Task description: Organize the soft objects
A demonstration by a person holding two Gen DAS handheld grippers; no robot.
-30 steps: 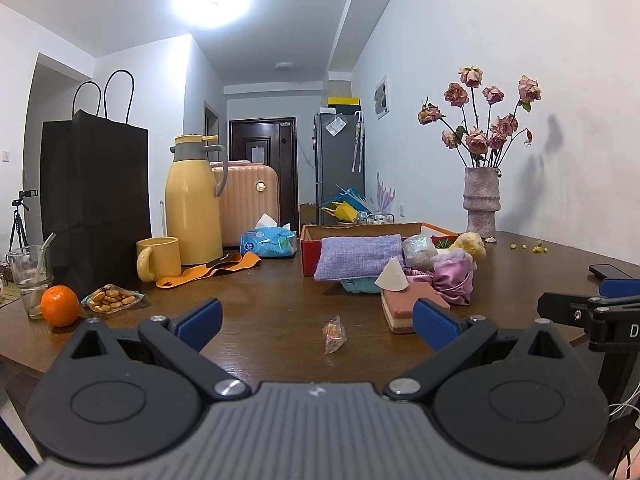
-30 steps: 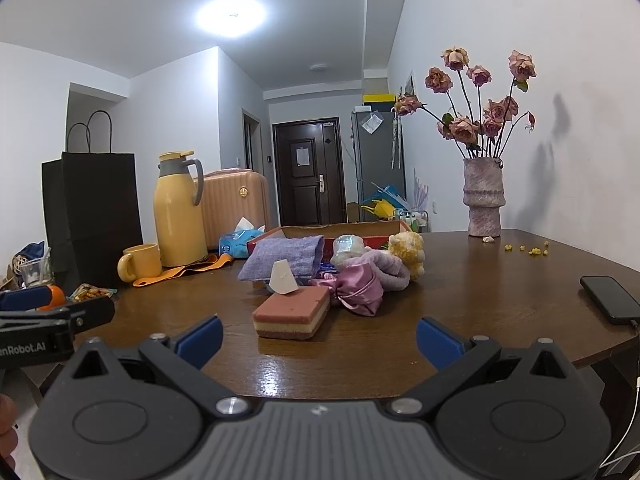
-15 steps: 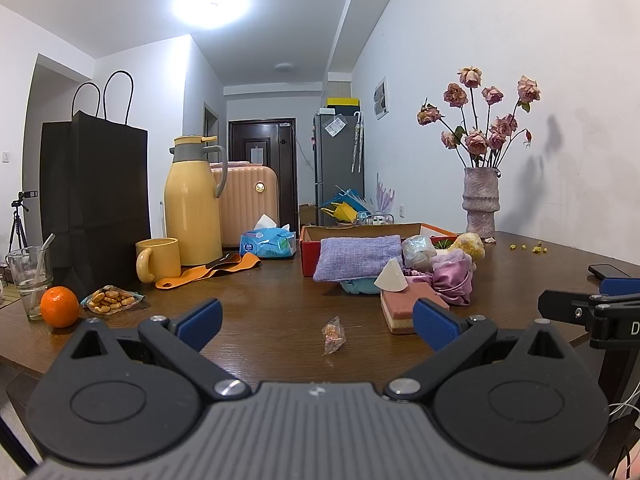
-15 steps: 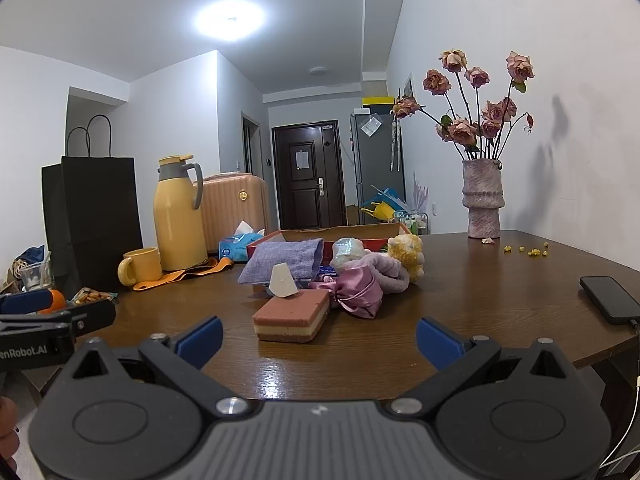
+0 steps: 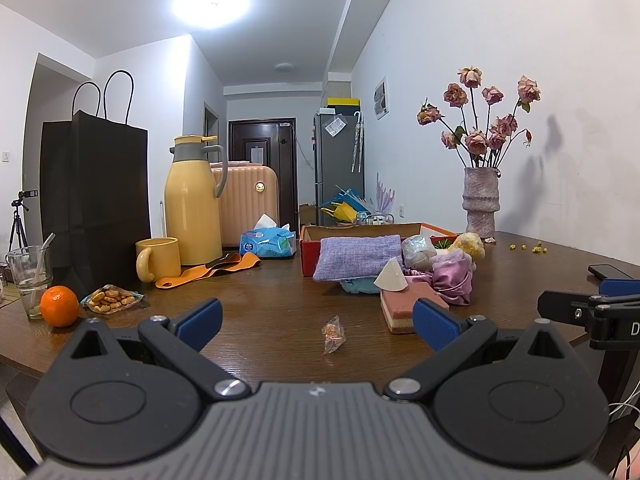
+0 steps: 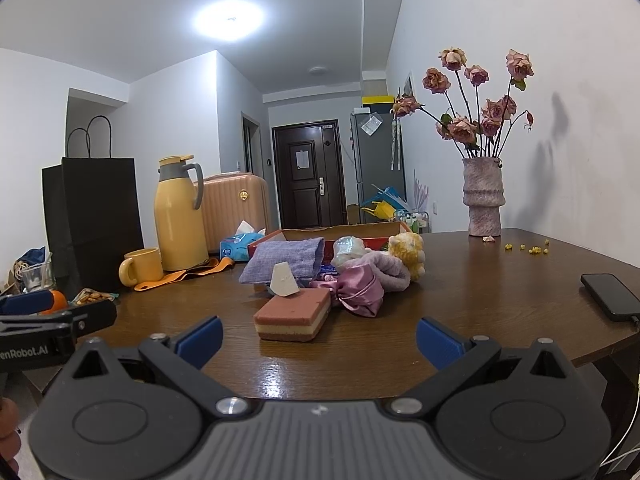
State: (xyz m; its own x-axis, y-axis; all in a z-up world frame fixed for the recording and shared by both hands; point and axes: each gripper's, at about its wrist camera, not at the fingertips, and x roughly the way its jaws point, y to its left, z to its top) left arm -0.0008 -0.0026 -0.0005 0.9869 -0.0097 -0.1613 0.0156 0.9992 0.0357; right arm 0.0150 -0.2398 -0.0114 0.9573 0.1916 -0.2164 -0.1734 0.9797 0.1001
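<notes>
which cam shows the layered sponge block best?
Right wrist: the layered sponge block sits whole and central, top and side layers clear. In the left wrist view the block is off to the right, its near corner hidden behind a fingertip of the left gripper.

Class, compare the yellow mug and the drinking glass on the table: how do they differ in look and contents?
The yellow mug is opaque with a side handle; the drinking glass is clear with none showing. A utensil leans in the glass; nothing sticks out of the mug. Both stand upright on the wooden table.
</notes>
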